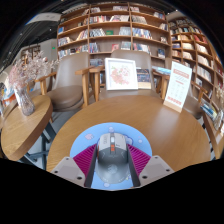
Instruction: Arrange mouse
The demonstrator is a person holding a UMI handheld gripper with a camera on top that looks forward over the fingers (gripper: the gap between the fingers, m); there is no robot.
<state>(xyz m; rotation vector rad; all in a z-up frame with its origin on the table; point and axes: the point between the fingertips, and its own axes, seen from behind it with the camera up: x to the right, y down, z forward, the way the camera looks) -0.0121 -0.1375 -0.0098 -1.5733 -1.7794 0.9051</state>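
Observation:
A grey mouse with an orange stripe by its wheel lies between my gripper's two fingers. Both magenta pads press against its sides, so the gripper is shut on it. Under and around the mouse is a round light-blue mouse pad with a pale pattern, lying on the near part of a round wooden table. I cannot tell whether the mouse rests on the pad or is held just above it.
A white standing card is at the table's far right edge. Beyond the table are a framed picture, wooden chairs and bookshelves. A second wooden table with a vase of flowers stands at the left.

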